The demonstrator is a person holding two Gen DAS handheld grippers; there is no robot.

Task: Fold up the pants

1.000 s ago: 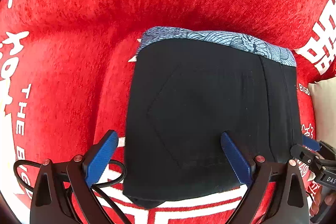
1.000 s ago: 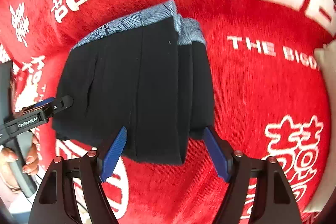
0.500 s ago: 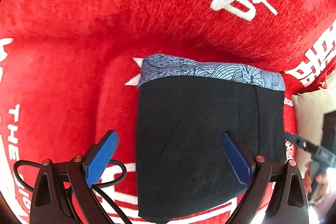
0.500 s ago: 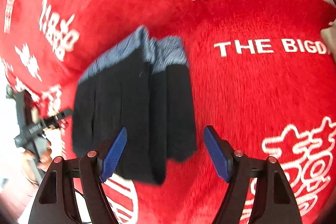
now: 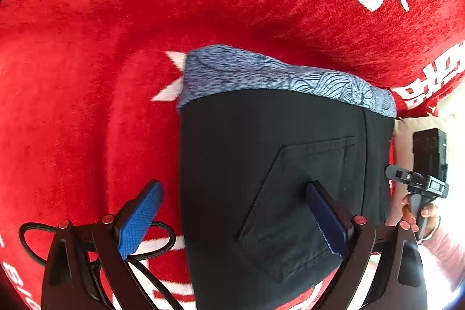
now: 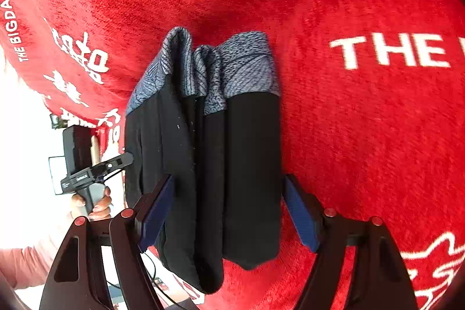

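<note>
The black pants (image 5: pixel 261 164) with a blue patterned waistband lie folded into a compact stack on the red blanket (image 5: pixel 87 77). A back pocket faces up. My left gripper (image 5: pixel 232 225) is open and empty, raised over the stack's near edge. In the right wrist view the folded pants (image 6: pixel 209 164) show several stacked layers from the side. My right gripper (image 6: pixel 229 214) is open and empty, its fingers straddling the stack's near end without gripping it. The other hand-held gripper shows at each view's edge, in the left wrist view (image 5: pixel 418 182) and in the right wrist view (image 6: pixel 96 167).
The red blanket with white lettering (image 6: pixel 389 51) covers the whole surface. A black cable (image 5: pixel 151 249) loops under the left gripper. A beige cushion (image 5: pixel 407 132) lies beyond the blanket's right edge. The blanket's edge (image 6: pixel 72 118) is at the left in the right wrist view.
Both grippers have pulled back and swung around the folded pants. The right view now looks along the stack's side. The pants have stayed folded in place.
</note>
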